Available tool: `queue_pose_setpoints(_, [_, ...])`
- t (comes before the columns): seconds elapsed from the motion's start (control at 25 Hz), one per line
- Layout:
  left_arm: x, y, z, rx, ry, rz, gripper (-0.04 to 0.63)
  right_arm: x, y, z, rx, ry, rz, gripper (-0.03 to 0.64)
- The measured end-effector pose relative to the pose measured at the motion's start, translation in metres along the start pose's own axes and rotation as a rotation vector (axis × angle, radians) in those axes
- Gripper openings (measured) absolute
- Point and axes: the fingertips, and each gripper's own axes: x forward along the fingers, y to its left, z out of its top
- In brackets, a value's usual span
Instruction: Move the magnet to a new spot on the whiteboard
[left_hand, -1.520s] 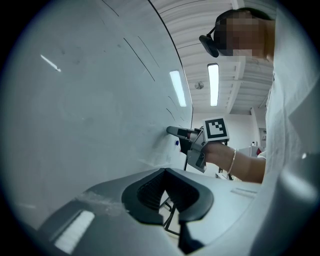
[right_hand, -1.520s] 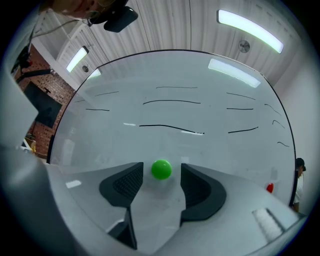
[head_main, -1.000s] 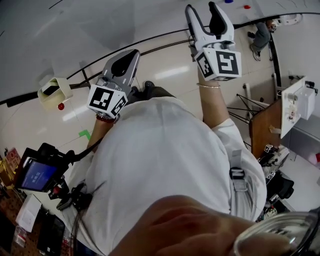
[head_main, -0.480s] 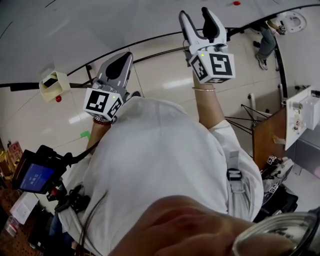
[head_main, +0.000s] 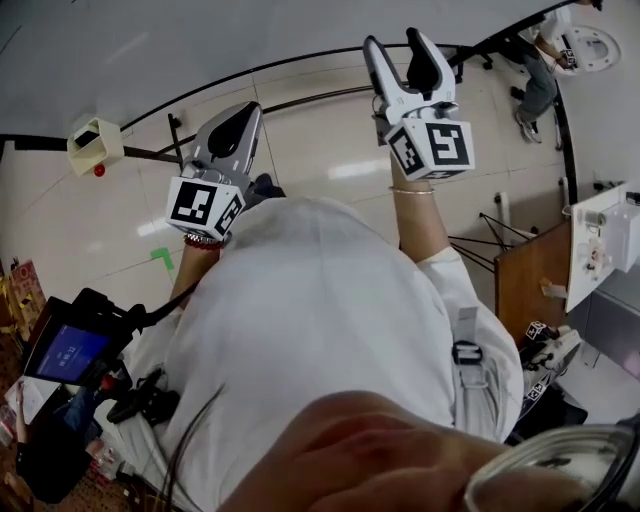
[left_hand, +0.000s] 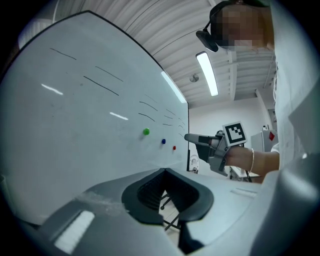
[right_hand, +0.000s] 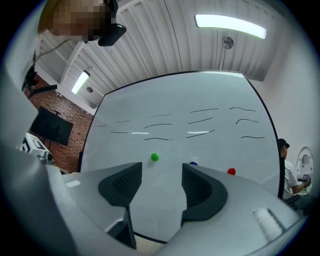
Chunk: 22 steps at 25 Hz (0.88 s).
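Since the earlier frames I have drawn both grippers back from the whiteboard (right_hand: 200, 130). The green magnet (right_hand: 154, 157) no longer sits between the right gripper's pads. It is stuck on the board by itself, beyond the jaws and clear of them.

In the right gripper view, the right gripper (right_hand: 161, 172) has its jaws wide apart with nothing between them, only bare board behind the gap. The green magnet shows just above that gap, nearer the left jaw. To its right a blue magnet (right_hand: 193, 163) peeks over the edge of the right jaw, and a red magnet (right_hand: 231, 171) lies further right again. All three sit below the rows of short black pen strokes.

In the left gripper view, the left gripper (left_hand: 165, 172) has its tips brought together and carries nothing. From that side I see the whiteboard (left_hand: 75, 130) at a slant, with the green magnet (left_hand: 145, 132), the blue magnet (left_hand: 163, 141) and the red magnet (left_hand: 174, 147) in a short row. The right gripper (left_hand: 190, 137) is held out level, away from the board.

In the head view, the left gripper (head_main: 238, 120) and the right gripper (head_main: 394, 45) are both raised in front of my white shirt. The right one is higher.
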Motion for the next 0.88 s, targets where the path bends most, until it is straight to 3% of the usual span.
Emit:
queue_pose_setpoints(0.48, [-0.025, 0.021, -0.013, -0.031, 0.034, 0.097, 0.006, 0.002, 0.043, -0.033, 0.065, 0.039, 0.142, 0.244])
queue_pose_setpoints(0.88, [-0.018, 0.006, -0.007, -0.041, 0.034, 0.063, 0.006, -0.024, 0.055, -0.047, 0.074, 0.085, 0.166, 0.242])
